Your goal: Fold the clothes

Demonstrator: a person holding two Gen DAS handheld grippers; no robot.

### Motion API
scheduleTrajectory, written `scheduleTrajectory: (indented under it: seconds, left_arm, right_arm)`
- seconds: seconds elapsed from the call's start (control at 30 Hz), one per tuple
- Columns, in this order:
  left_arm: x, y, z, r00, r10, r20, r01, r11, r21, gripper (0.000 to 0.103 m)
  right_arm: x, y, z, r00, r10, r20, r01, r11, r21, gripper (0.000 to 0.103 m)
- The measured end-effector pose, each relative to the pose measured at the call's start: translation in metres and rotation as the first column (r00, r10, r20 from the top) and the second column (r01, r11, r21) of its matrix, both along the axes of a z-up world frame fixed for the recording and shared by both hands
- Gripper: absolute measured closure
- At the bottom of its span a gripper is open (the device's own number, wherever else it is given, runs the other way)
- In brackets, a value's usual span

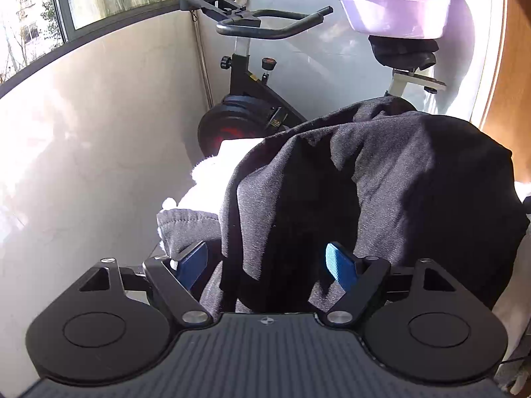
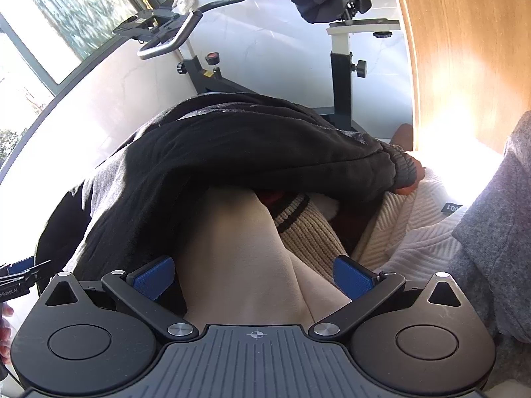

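A: On the far left I see the cream tiled wall in sun, and further right the black exercise bike with the lilac plastic basin on its saddle. Where are the clothes?

B: Near us, in a heap. In the left wrist view the dark grey fleece sweatshirt lies over a white fluffy garment, and it hangs down toward the left gripper.

A: Is that gripper holding it?

B: No. Its jaws stand wide. A fold of the sweatshirt hangs between the blue pads, but they do not press on it.

A: And the right gripper?

B: Also wide open, holding nothing. It hovers above a beige smooth garment. To the right of this lie a beige ribbed knit with dark stripes and a white ribbed sweater. The sweatshirt cuff rests on the far right of the heap.

A: How to do this step well?

B: I think each gripper should take one edge of the sweatshirt only, a hem or a shoulder, not a thick bunch, then lift it free from the heap before folding. Otherwise the garments below could come with it.
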State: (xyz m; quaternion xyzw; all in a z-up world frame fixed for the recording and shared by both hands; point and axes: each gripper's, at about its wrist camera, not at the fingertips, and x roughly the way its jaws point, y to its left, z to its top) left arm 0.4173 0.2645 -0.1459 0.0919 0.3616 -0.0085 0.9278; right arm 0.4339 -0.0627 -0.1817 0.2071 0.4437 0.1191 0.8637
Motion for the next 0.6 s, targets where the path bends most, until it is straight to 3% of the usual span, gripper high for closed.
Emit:
scheduleTrajectory:
  seconds: [0.1,0.2,0.3,0.47,0.6]
  left_arm:
    - [-0.010,0.021,0.018,0.999,0.022,0.046,-0.019,0.997,-0.079,0.016]
    - [-0.029,0.016,0.018,0.992,-0.125,0.013,0.125,0.987,-0.099,0.010]
    - [-0.051,-0.015,-0.005,0.953,-0.294,-0.065,0.294,0.956,-0.008,0.009]
    - [-0.067,-0.046,-0.048,0.921,-0.364,-0.137,0.372,0.927,0.037,0.009]
    - [-0.052,-0.062,-0.073,0.956,-0.275,-0.102,0.291,0.930,0.226,0.009]
  right_arm:
    - [-0.001,0.001,0.000,1.000,0.006,-0.002,-0.006,1.000,-0.005,0.001]
    - [-0.002,0.001,-0.004,1.000,0.004,-0.013,-0.004,1.000,-0.006,0.001]
    - [-0.004,0.000,-0.008,1.000,0.001,-0.026,-0.001,1.000,-0.005,0.001]
    - [-0.007,0.001,-0.008,1.000,0.005,-0.029,-0.005,1.000,-0.016,0.001]
    - [-0.007,0.000,-0.008,0.999,-0.001,-0.035,0.001,1.000,-0.017,0.001]
